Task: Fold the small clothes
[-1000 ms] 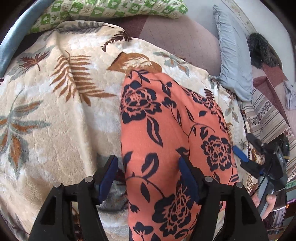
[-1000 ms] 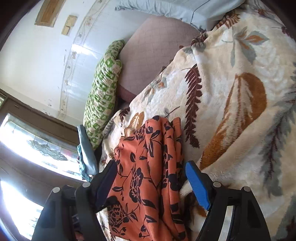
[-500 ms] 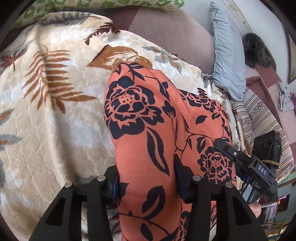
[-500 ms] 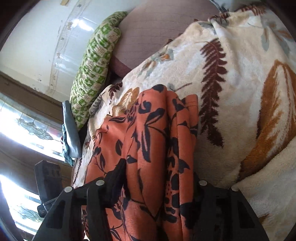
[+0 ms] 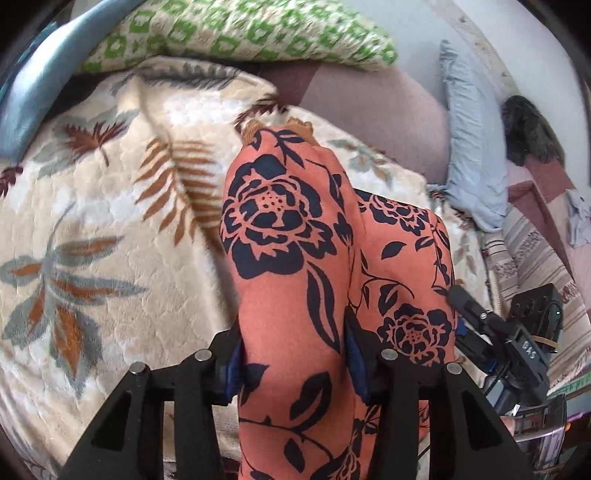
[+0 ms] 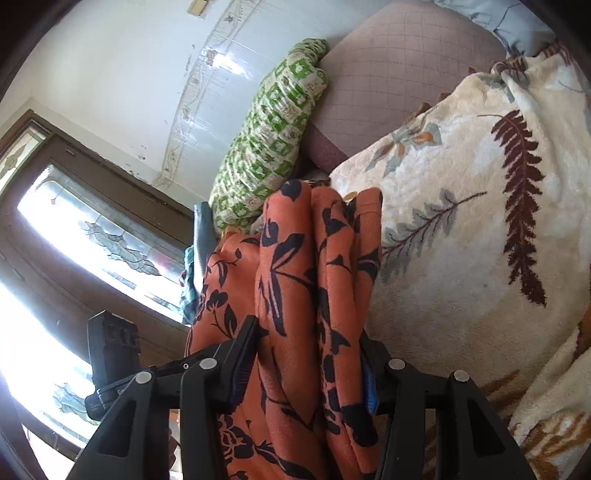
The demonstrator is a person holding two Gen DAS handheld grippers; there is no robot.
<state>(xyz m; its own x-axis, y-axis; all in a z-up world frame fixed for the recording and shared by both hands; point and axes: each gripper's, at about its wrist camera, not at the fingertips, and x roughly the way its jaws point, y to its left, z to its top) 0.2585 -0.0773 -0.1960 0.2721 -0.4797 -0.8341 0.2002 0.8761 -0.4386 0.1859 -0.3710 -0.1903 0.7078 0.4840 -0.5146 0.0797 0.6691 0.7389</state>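
Orange floral garment (image 5: 295,280) between both claws' fingers

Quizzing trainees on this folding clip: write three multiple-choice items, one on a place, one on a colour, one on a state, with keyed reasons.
1. Where does the green checked pillow lie?
A. at the far edge of the leaf-print blanket
B. on top of the garment
C. between the left claw's fingers

2. What colour is the garment?
A. plain white
B. orange with dark navy flowers
C. green and yellow stripes

3. What state is the left claw in?
A. wide open above the blanket
B. shut on nothing
C. shut on the garment

Key: 1 A, the pillow sits beyond the blanket against the wall, clear of the garment. 2 B, orange cloth with dark blooms and leaves fills both wrist views. 3 C, its blue pads press the cloth from both sides; the right claw grips the same garment likewise.
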